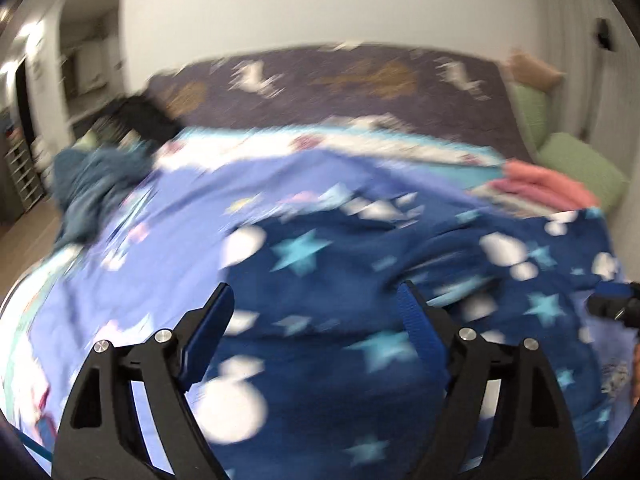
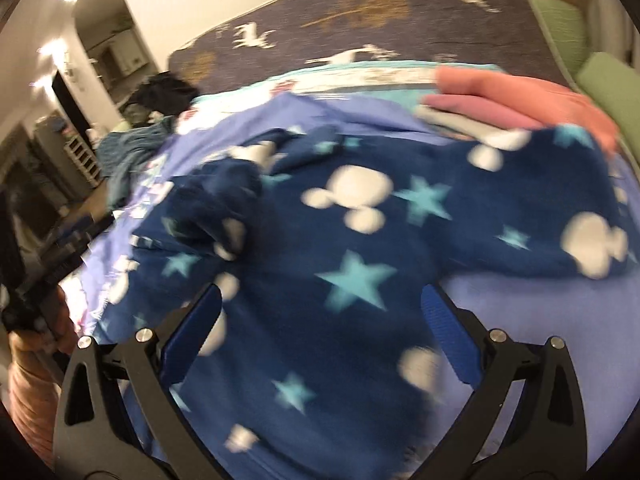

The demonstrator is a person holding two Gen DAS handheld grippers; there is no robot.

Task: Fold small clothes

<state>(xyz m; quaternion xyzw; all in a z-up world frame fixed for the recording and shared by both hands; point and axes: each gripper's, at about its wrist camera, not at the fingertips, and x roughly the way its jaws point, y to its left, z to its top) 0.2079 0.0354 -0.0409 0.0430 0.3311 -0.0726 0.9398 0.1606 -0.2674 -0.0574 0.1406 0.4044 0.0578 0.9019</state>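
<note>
A navy fleece garment [image 2: 340, 240], soft and fuzzy and printed with pale turquoise stars and cream mouse-head shapes, is seen spread over a bed whose lilac sheet [image 2: 540, 320] is smooth and printed with cartoon figures along its edges. In the right wrist view the garment fills the middle of the frame, with a bunched sleeve or cuff [image 2: 224, 196] rucked up at about 10 o'clock and a flatter part stretched out toward 3 o'clock. The right tongs [image 2: 322, 300] are held apart over the fleece, nothing being clamped between the blue ribbed pads [image 2: 444, 320]. In the left wrist view the left tongs [image 1: 318, 300] are likewise held wide apart above the same garment [image 1: 360, 280], nothing lying between the pads. Both pictures are smeared by motion blur, so fine weave cannot be made out. A stack of folded pink and salmon cloths [image 2: 512, 100] is seen at 1 o'clock of the garment, touching its far edge. A crumpled teal garment [image 1: 92, 188] lies at 10 o'clock near the bed's left edge. Beyond, a dark grey woven blanket [image 1: 340, 84] with white deer and tan trees is laid across the bed's far side, and green cushions [image 1: 576, 164] are seen at 2 o'clock.
</note>
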